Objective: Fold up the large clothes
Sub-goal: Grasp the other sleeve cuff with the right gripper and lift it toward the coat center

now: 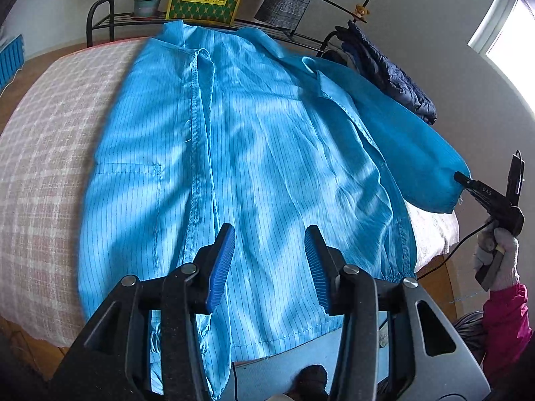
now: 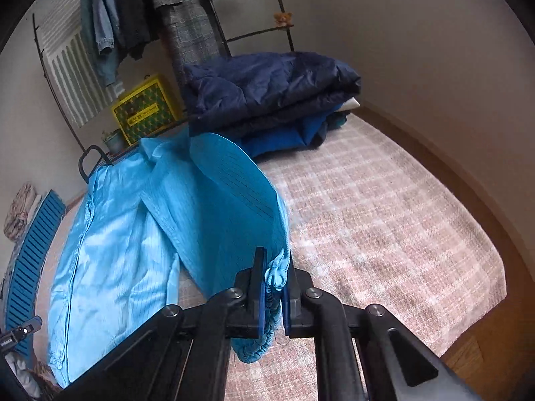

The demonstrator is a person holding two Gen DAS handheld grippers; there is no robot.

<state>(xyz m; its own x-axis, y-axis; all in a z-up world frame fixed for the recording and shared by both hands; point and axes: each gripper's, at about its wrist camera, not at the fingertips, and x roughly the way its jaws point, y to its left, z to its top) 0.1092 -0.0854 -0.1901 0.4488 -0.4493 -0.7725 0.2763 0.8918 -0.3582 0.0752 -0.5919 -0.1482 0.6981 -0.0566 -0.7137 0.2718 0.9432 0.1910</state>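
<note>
The hem of the blue striped coat [image 1: 234, 153] is hidden behind the left gripper [image 1: 270, 260] in the left wrist view, and the frame cuts off its lower edge at 6 o'clock. In the right wrist view the cuff [image 2: 276, 274] is partly covered by the jaws, so how much fabric is caught inside cannot be told.

The coat lies flat, front up, on the checked bed cover [image 1: 43, 167], its collar toward 12 o'clock. The left gripper hovers above the lower front of the coat with its jaws wide apart, holding nothing; the cloth shows between them.

The right gripper [image 2: 274, 287] has its jaws closed on the gathered cuff of one sleeve [image 2: 227, 200]. The sleeve is lifted off the bed and stretches from the jaws toward the shoulder at 11 o'clock. In the left view this gripper is at 3 o'clock, in a gloved hand [image 1: 498, 254].

A folded dark navy jacket [image 2: 267, 83] rests on the bed at 12 o'clock, well apart from the jaws.
</note>
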